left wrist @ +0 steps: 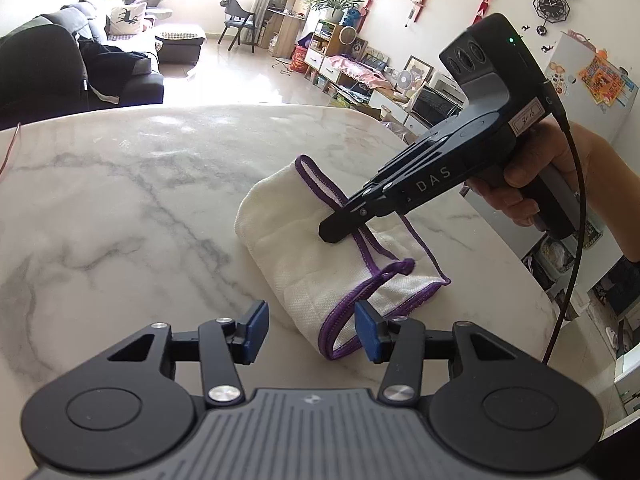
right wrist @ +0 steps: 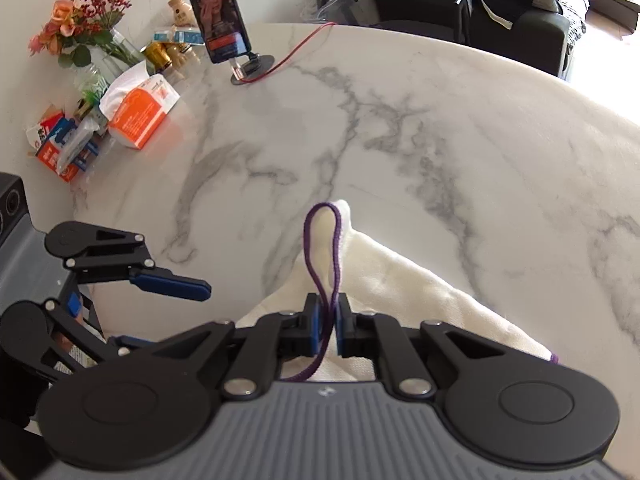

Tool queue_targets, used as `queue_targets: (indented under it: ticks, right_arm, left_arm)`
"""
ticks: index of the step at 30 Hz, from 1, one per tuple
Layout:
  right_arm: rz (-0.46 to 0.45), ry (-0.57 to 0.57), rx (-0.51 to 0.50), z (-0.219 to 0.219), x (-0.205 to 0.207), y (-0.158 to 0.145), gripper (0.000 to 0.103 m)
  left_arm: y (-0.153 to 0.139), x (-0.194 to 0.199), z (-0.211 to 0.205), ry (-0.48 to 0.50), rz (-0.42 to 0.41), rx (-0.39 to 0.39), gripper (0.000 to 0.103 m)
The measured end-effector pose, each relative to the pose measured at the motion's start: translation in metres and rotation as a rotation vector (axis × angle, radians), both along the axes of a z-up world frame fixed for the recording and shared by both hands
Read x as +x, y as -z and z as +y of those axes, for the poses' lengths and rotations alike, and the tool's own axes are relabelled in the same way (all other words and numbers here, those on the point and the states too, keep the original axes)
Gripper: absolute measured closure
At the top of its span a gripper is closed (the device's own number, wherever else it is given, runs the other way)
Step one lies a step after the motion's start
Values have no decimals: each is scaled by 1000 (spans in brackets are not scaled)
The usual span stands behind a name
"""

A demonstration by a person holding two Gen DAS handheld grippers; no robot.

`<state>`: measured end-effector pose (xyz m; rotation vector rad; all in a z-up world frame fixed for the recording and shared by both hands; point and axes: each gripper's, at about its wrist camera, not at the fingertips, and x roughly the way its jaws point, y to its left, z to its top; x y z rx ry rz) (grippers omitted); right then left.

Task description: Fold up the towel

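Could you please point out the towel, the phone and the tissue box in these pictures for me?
towel [left wrist: 320, 264]: left wrist view, on its white folded middle.
phone [right wrist: 216, 12]: right wrist view, on its lit screen.
tissue box [right wrist: 138, 118]: right wrist view, on its orange side.

The right claw [right wrist: 328, 322] is clamped tight, angled downward; the left claw [left wrist: 314, 330] stands parted, pads bare.
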<state>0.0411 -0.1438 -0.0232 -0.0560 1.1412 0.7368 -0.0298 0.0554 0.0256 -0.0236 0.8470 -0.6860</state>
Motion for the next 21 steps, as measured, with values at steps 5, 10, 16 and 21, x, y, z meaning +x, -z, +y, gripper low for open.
queue_targets:
  ticks: [5, 10, 16, 21]
  right_arm:
    - [2, 41, 3, -21, -2, 4, 95]
    - [-10, 61, -11, -34, -5, 3, 95]
    - [-24, 85, -28, -51, -8, 4, 95]
    - [-29, 114, -40, -67, -12, 7, 95]
  left_arm:
    - [5, 6, -16, 7, -2, 57, 54]
    - [9, 15, -29, -25, 4, 116, 50]
    - [11, 21, -39, -43, 4, 165, 50]
    - [9, 22, -47, -39, 1, 182, 49]
